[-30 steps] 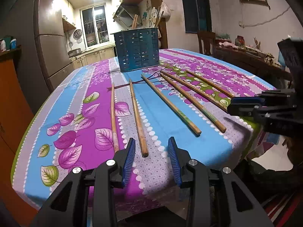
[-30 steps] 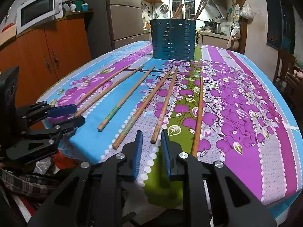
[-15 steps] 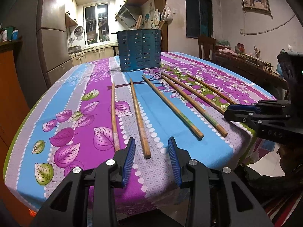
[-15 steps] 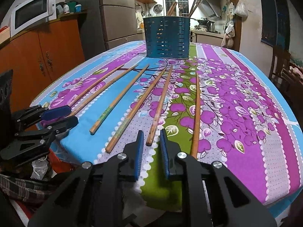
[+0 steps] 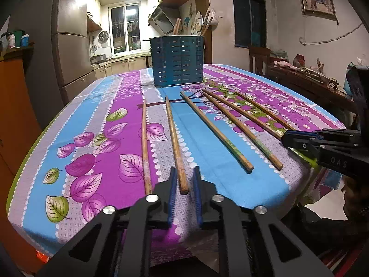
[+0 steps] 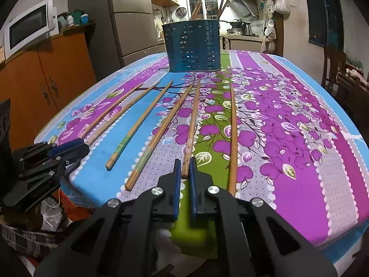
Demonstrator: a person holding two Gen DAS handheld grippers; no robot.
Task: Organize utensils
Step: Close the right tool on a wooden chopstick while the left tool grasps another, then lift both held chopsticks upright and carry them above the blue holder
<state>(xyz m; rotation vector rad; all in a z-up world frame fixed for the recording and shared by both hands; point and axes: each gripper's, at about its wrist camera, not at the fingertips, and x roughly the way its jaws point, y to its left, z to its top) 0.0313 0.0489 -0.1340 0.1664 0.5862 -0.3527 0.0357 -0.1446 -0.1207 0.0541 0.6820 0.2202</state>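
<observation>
1. The table (image 5: 96,106) fills both views. It is covered by a bright cloth of blue, purple and grey stripes with leaf prints, and its near edge curves away under the two grippers.

2. The blue slotted utensil holder (image 5: 178,61) stands upright at the far end of the table. A few sticks already poke out of its top, so it is judged to be where the loose ones belong.

3. Six chopsticks (image 6: 233,136) lie flat on the cloth, side by side. Their thin tips fan toward the holder and their thick ends point to the near edge, which leaves each thick end free to be pinched from the side where the person stands.

4. The left gripper (image 5: 184,192) sits low at the near edge. Its blue-lined fingers are drawn close about the thick end of the second chopstick from the left (image 5: 174,133). The end lies between the pads. A little space shows on either side in the left wrist view, so a firm clench is likely but not certain.

5. The right gripper (image 6: 185,185) is likewise closed in tight on the thick end of the second chopstick from the right (image 6: 192,124), with the pads hugging it.

6. Taking one stick per hand by the blunt end would let each be carried tip-first toward the holder. Neither stick has left the cloth yet.
</observation>
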